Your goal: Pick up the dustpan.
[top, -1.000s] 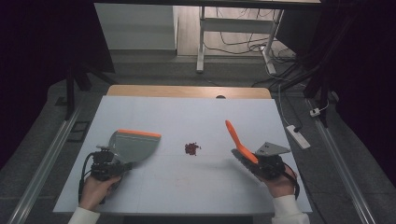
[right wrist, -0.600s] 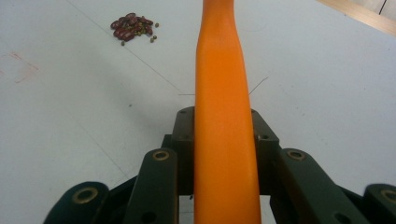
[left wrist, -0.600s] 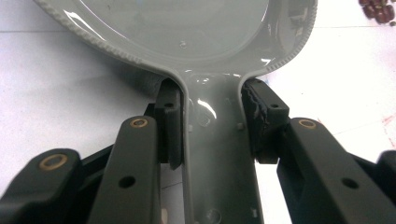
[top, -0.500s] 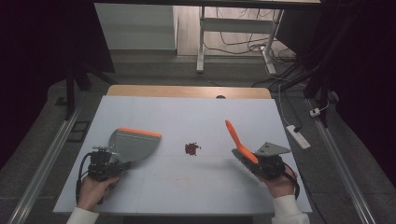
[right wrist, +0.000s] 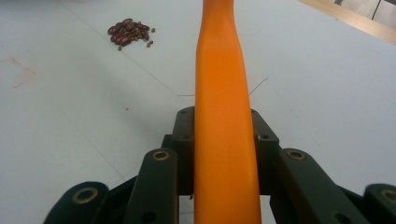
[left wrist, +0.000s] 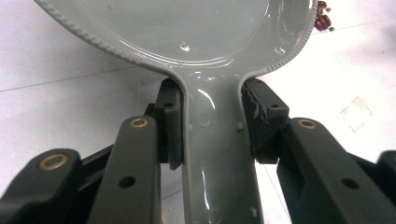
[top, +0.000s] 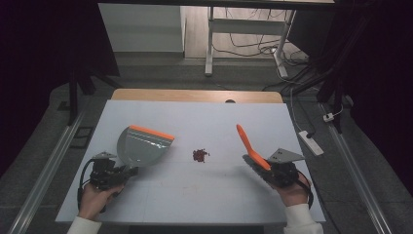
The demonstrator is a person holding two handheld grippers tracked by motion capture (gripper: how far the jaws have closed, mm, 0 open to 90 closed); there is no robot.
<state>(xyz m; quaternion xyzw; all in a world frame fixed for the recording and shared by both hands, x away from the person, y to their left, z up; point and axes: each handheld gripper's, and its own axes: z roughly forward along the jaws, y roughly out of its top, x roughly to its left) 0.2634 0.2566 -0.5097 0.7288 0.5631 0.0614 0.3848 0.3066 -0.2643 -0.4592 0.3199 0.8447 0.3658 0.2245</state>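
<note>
A grey dustpan (top: 143,146) with an orange front lip sits left of centre on the white table (top: 195,195). My left gripper (top: 111,171) is shut on its handle. In the left gripper view both pads (left wrist: 170,126) press the sides of the grey handle (left wrist: 212,154). A small pile of red beans (top: 200,155) lies mid-table, also visible as beans (left wrist: 321,18) and beans (right wrist: 130,31). My right gripper (top: 273,171) is shut on an orange brush handle (top: 249,145) that slants up and away. The orange handle (right wrist: 223,84) runs between the right jaws.
The table's far edge is a wooden strip (top: 195,95) with a small dark thing (top: 230,101) on it. A white power strip (top: 309,142) lies on the floor to the right. Metal rails (top: 46,170) run along both sides.
The dustpan in the left gripper has shifted slightly right and away, a little nearer the beans. The right gripper and the orange handle have stayed put.
</note>
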